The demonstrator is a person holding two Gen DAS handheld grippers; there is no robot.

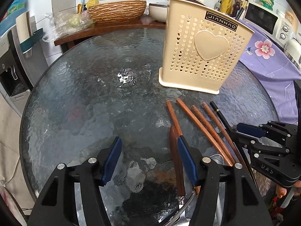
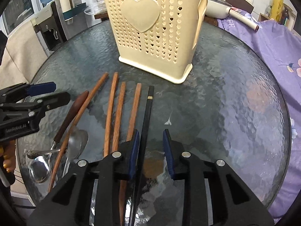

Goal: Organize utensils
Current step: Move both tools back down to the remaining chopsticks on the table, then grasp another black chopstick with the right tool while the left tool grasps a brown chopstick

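- Holder (image 2: 150,32): cream, perforated, upright on the round glass table (image 2: 235,98); at 12 o'clock from the right gripper, at 1 o'clock from the left. Its mouth is out of the right view; in the left view a stick or two already stands in it.
- Black chopstick (image 2: 148,113): flat on the glass, long axis running 6 to 12 o'clock in the right view, far end toward the holder.
- Right gripper (image 2: 151,146): jaws partly open, astride the black chopstick. The stick lies against the left pad; a clear gap remains to the right pad. Not yet clamped, by my reading.
- Four brown chopsticks (image 2: 116,113): in a loose fan at 10 to 11 o'clock of the right gripper, roughly parallel to the black one; the nearest lies just beside its left finger.
- Wooden-handled utensil (image 1: 176,162): long axis about 6 to 12 o'clock in the left view, just outside the right finger.
- Left gripper (image 1: 149,160): jaws about half open, only bare glass between them; holds nothing.
- Spoons (image 2: 75,146): metal, piled at 9 o'clock of the right gripper, crossed by the outermost brown stick.
- Nearer hand: right for the black chopstick, left for the wooden-handled piece.
- Room: open glass at 1 to 3 o'clock of the right gripper; the table edge lies close at 6 o'clock; the lift path to the holder looks unobstructed.
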